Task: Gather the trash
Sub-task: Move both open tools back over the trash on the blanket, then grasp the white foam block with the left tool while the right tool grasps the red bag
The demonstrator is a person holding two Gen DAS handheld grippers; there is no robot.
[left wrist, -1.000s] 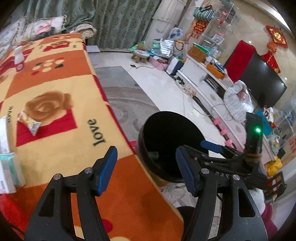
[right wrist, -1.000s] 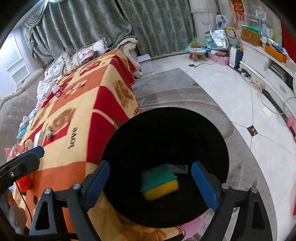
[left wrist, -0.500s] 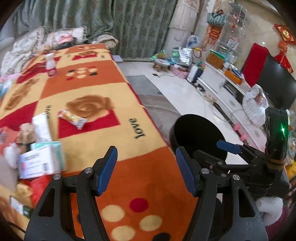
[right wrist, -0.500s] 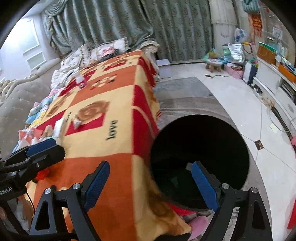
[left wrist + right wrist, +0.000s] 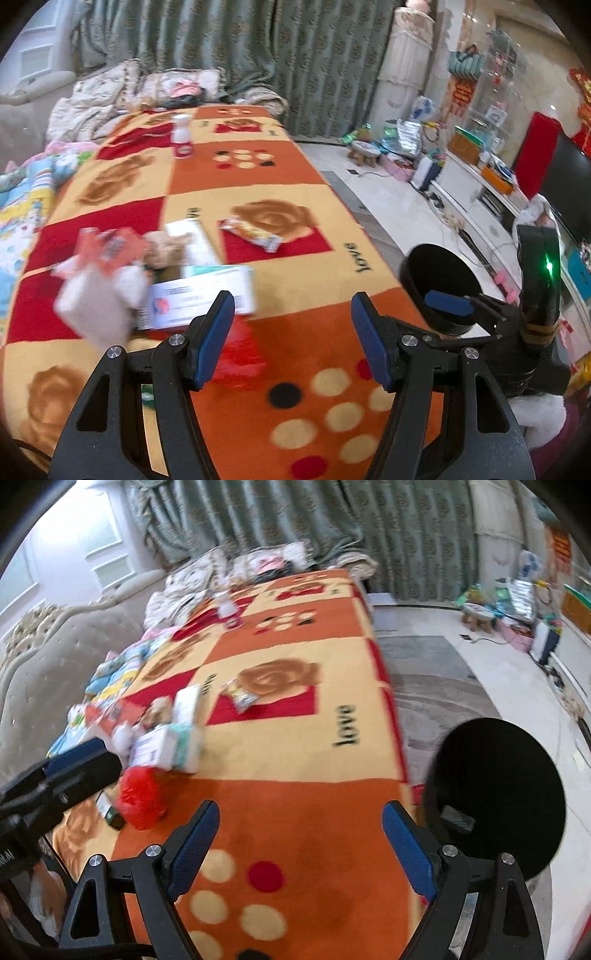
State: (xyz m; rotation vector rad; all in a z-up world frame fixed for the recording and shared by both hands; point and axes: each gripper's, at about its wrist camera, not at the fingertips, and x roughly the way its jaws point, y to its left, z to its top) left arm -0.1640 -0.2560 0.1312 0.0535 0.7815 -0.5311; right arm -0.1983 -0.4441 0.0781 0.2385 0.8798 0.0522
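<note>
Trash remains on the table: judged from the current views, collection is partly done at best. The black bin [image 5: 495,797] stands on the floor just beside the table's right edge. Something pale lies at its bottom in the right wrist view, but it is too dark to identify.

Items left on the patterned tablecloth [image 5: 295,339]:

1. A snack wrapper [image 5: 251,232] lies flat on the red square beside the rose motif, well apart from both of my grippers.
2. A red plastic bag [image 5: 142,801], crumpled, sits near the table's near end, just beside the cluster of boxes.
3. A white and teal box [image 5: 201,295] lies at the near side of a blurred cluster of cartons and wrappers. Motion blur prevents sorting what in that cluster is trash.
4. A small white bottle [image 5: 183,140] stands upright at the far end. Whether it counts as trash cannot be told.

Jaw state:

- My left gripper [image 5: 291,332] has its jaws wide apart and holds nothing. Nothing touches either blue pad [image 5: 214,336]. It hangs above the orange panel, with the red bag and the box showing past the left finger.
- My right gripper [image 5: 299,845] also has its jaws wide apart and empty, above the orange panel at the near end, with the bin just past its right finger.

My assessment: the red bag is the closest candidate for the next pickup.
</note>
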